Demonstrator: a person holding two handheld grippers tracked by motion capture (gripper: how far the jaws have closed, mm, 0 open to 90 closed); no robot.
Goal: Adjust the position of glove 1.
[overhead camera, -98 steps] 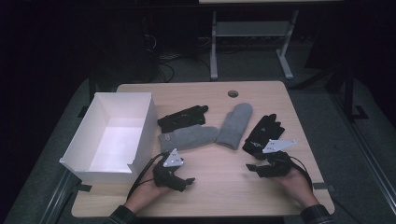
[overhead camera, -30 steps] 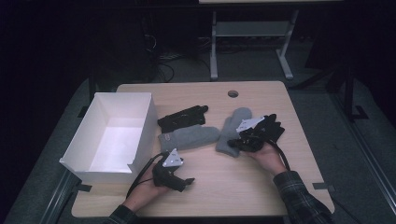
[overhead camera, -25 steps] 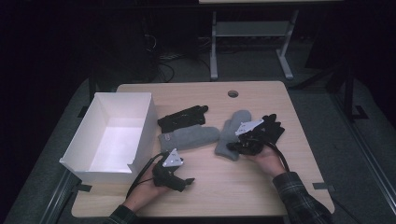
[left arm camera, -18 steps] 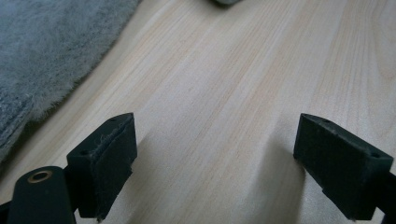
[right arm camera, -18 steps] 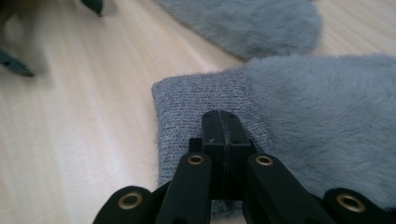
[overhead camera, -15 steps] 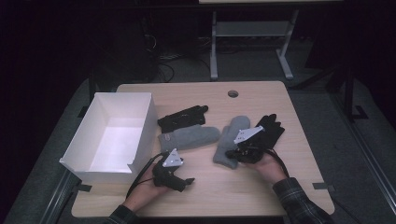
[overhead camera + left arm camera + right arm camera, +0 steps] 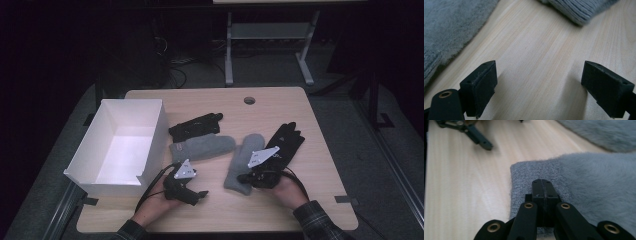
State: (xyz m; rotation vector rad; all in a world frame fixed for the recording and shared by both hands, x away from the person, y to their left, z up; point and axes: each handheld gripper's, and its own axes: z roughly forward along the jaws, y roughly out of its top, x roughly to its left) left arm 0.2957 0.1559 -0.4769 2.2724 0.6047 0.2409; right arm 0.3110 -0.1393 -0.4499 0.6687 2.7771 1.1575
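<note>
The right gripper (image 7: 250, 176), low and right of centre in the high view, has its jaws clenched together on the knitted cuff of a grey mitten (image 7: 241, 162). In the right gripper view the two black jaws meet flat against each other over the ribbed cuff edge (image 7: 534, 173), pinching a fold of the knit, which looks like a grip chosen for dragging the soft mitten across the bench (image 7: 280, 215) rather than lifting it. That mitten lies slanted, its rounded tip toward the upper right, just beside a black glove (image 7: 286, 143) whose fingers point to the upper right. A second grey mitten (image 7: 202, 148) lies nearly level at the centre, touching another black glove (image 7: 195, 126) above it. Both are close to the open white box (image 7: 152, 137) at the left, a likely place for the pairs to go. The left gripper (image 7: 196, 196) rests low on the bench near the box's lower right corner. In the left gripper view its jaws stand wide apart over bare wood, grasping nothing, with grey fleece (image 7: 446, 30) at the upper left, probably waiting to take the other mitten.
</note>
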